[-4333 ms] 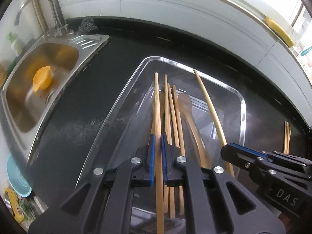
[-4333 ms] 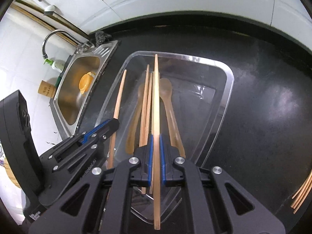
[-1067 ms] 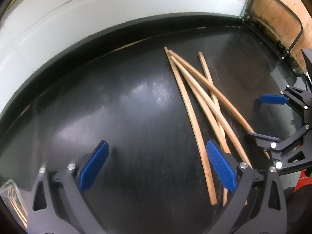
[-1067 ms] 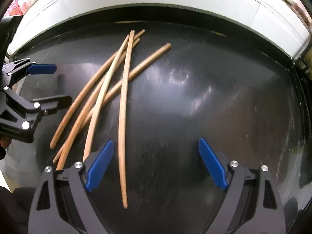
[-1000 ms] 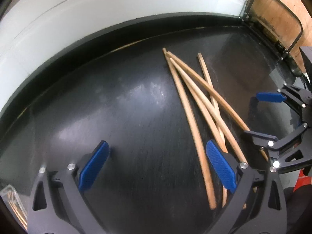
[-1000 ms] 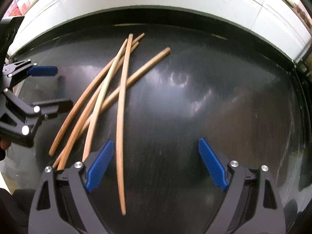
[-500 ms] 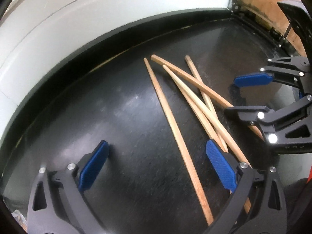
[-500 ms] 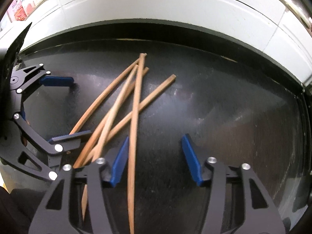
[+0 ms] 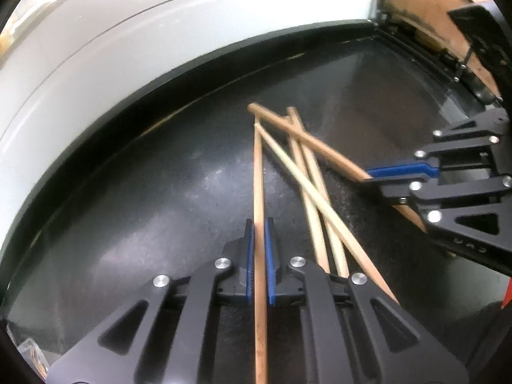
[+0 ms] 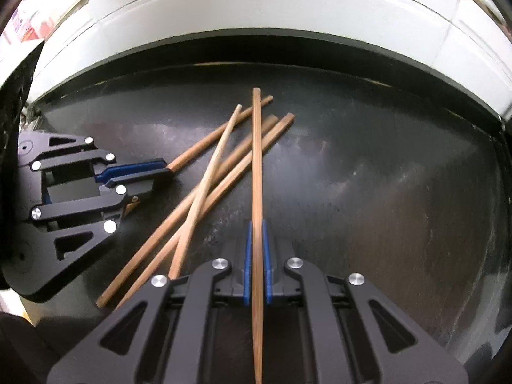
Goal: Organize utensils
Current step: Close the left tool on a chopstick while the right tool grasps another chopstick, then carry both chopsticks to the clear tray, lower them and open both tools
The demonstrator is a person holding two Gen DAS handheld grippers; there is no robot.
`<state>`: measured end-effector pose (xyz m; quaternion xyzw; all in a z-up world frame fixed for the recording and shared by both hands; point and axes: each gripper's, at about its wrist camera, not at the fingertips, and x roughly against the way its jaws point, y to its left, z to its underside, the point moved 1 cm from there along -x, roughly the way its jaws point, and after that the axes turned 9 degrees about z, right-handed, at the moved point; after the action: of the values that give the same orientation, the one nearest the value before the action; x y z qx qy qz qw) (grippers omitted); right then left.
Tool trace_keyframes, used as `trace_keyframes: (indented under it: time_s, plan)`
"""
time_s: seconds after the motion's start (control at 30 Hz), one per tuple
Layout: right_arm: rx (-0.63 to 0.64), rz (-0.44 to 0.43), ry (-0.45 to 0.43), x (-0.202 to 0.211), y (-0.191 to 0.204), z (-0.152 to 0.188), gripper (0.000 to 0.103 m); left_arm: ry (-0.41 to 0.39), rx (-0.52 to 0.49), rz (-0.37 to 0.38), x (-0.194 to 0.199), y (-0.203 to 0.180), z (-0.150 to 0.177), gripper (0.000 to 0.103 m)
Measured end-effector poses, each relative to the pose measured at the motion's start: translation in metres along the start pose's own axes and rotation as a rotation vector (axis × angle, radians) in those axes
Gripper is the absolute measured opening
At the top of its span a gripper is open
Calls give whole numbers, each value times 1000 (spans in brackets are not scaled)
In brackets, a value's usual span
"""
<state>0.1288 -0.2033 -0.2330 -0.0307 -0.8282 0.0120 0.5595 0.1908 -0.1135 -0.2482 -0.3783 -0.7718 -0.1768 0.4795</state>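
Both grippers have just closed, and each now pinches a single wooden chopstick between its blue pads. Seen from the left wrist camera, the left gripper (image 9: 259, 256) sits at the bottom centre of the frame, its jaws pressed together on a chopstick (image 9: 258, 172) that runs straight up the middle of the picture and also passes down between the black arms to the lower edge. At the right edge of that same view the right gripper (image 9: 396, 174) reaches in sideways, clamped on a darker chopstick (image 9: 307, 140) whose far end points toward the upper centre.

From the right wrist camera, the right gripper (image 10: 255, 256) holds its chopstick (image 10: 256, 160) vertically along the frame's midline, while the left gripper (image 10: 140, 168) appears at the left, closed on a chopstick (image 10: 220, 134) that slants up toward the centre.

Three loose chopsticks (image 9: 307, 185) lie crossed on the dark countertop (image 9: 144, 224) between the two grippers, fanned from the centre of the left wrist view toward its lower right; in the right wrist view they (image 10: 204, 188) slant from the lower left up to the centre. Behind the counter a white tiled wall (image 10: 256, 9) curves across the top of both views.
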Motion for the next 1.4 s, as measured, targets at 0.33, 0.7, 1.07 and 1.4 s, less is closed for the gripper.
trace_keyframes:
  time_s: [0.33, 0.7, 1.07, 1.4]
  plan:
    - [-58, -1, -58, 59, -5, 9, 7, -42, 188, -62, 66, 5, 13, 6]
    - [-14, -117, -84, 130, 41, 28, 7, -97, 439, -142, 179, 13, 78, 6]
    - [49, -352, -64, 176, 137, 18, 7, -146, 741, -275, 270, 60, 182, 6]
    - [148, -539, 12, 180, 288, -10, 7, -172, 921, -356, 320, 115, 258, 6]
